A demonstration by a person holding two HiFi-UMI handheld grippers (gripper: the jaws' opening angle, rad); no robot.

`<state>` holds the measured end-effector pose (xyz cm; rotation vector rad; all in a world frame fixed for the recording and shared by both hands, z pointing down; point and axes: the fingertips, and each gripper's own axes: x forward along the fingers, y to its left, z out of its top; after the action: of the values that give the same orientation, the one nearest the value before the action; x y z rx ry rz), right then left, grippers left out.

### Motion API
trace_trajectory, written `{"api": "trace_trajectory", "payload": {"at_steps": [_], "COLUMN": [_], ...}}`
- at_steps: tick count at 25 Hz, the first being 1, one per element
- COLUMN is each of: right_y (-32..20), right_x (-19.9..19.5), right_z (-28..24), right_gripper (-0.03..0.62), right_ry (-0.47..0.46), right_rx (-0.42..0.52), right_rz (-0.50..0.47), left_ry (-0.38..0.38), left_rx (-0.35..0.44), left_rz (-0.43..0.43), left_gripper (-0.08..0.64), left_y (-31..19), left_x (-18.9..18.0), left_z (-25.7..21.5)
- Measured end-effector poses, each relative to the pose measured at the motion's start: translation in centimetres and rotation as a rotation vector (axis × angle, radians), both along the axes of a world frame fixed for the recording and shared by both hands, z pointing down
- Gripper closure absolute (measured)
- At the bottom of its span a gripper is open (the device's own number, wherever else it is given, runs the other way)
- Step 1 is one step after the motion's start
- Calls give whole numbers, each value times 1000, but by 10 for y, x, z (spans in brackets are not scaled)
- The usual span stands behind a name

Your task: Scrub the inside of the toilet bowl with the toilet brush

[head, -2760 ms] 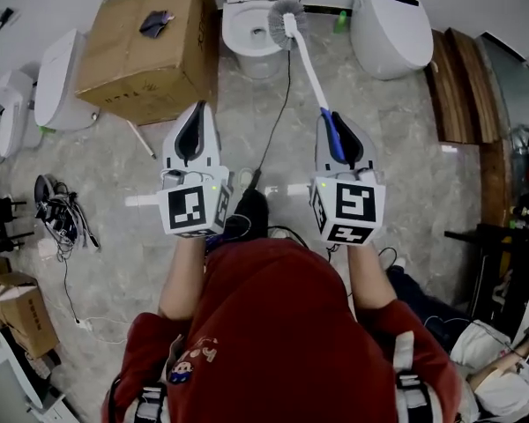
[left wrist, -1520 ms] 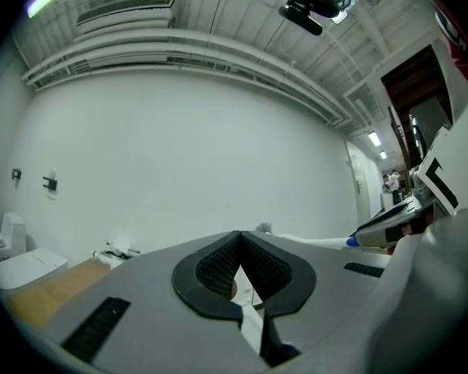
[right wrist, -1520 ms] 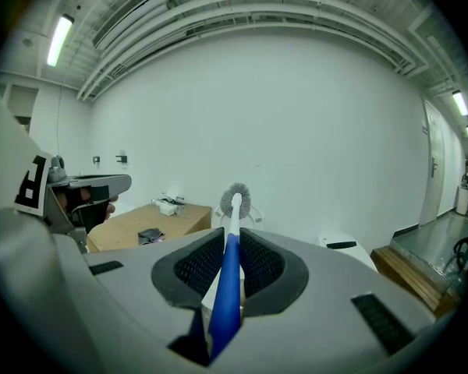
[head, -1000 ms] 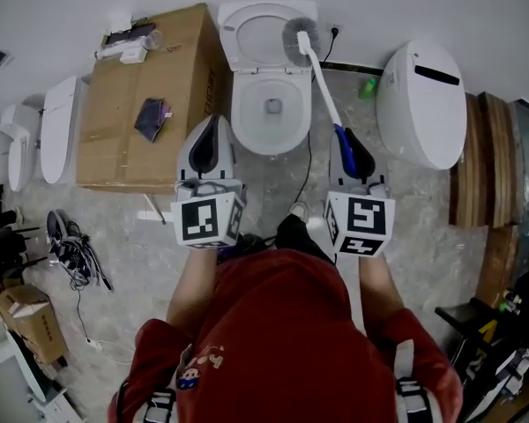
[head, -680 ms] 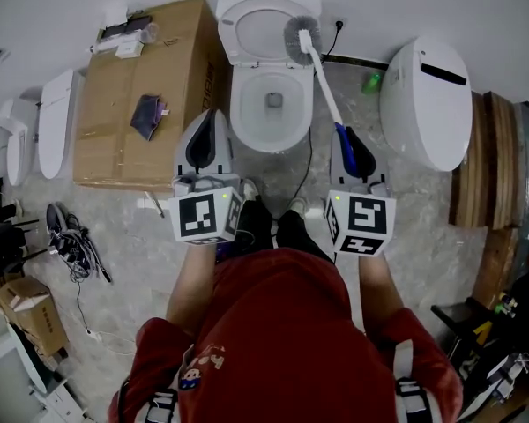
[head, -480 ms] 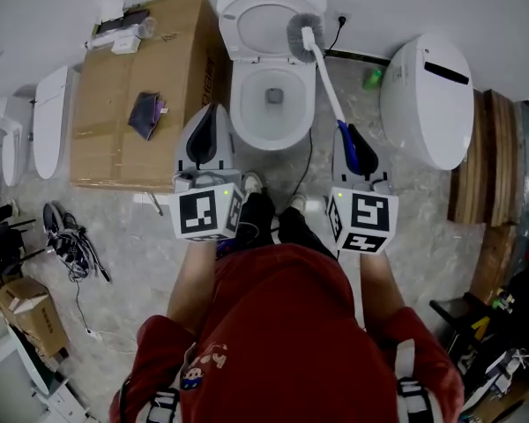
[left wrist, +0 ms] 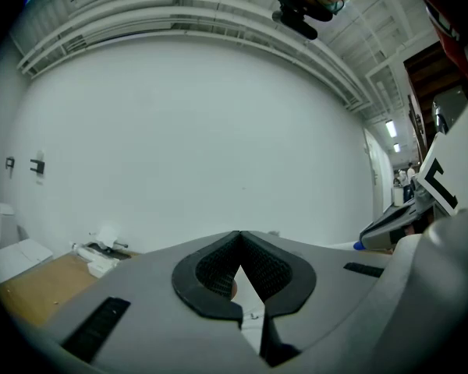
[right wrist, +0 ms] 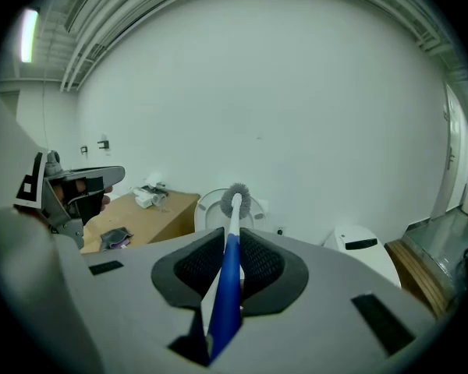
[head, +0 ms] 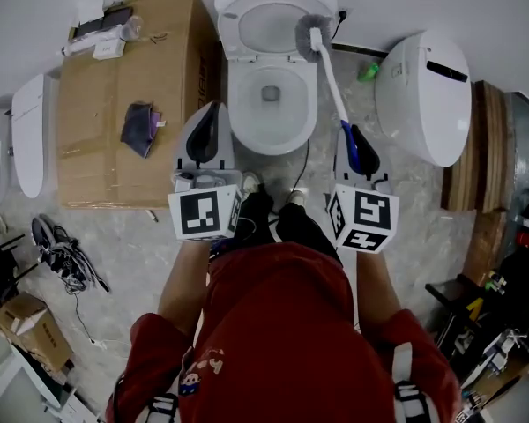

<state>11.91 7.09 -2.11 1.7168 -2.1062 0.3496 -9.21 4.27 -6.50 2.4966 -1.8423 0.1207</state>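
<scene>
Gripping the toilet brush [head: 329, 76] by the blue end of its handle, my right gripper [head: 353, 141] is clenched tight; in the right gripper view the handle runs straight up between the two dark pads of that gripper [right wrist: 230, 244], and the brush [right wrist: 229, 275] ends in its grey bristle head against the raised seat [right wrist: 210, 203]. From the head view the white shaft slants forward and to the left, and the bristle head sits over the right edge of the raised seat [head: 260, 20], behind the toilet bowl [head: 310, 104] and not down inside it. I cannot tell whether the bristles touch the seat.

My left gripper [head: 207, 129] hangs just beside the bowl's left rim. In the left gripper view the jaws of this gripper [left wrist: 238, 244] meet at their tips with nothing between them.

To the left of the toilet stands a cardboard box [head: 106, 95] with a dark cloth [head: 141, 129] on top. To the right a second white toilet [head: 428, 95] has its lid down, and a green bottle [head: 368, 71] stands between the two toilets. My shoes [head: 271, 192] are on the marbled floor [head: 123, 245], just before the bowl.
</scene>
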Motion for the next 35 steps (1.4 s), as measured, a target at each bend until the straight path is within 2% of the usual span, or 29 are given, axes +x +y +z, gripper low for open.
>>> {"api": "trace_trajectory", "payload": {"at_steps": [9,15,19,29,32,35], "right_y": [-29,-46,-52,-45,-43,-41], "right_x": [-10,-5,-3,-2,3,8], "right_z": [83,160,220,363,399,423], "right_gripper": [531,531,531,531,531,531], "right_ry": [36,59,55,68,77,82], "right_rx": [-137,-219,-279,-397,-429,-448], "right_rz": [-47,-95,-113,-140,-127,-102], "left_ry": [8,14,33,28,56,50], "left_rx": [-81,-101,-144,-226,-262,-278], "left_rz": [-12,-14,-20,-30,-40,-23], "left_gripper": [549,549,549,549,549,549], "left_y": [-38,-56,-63,-62,-60,-60], "left_x": [-5,0,7,18,22,27], "left_z": [84,157,208,335,360,380]}}
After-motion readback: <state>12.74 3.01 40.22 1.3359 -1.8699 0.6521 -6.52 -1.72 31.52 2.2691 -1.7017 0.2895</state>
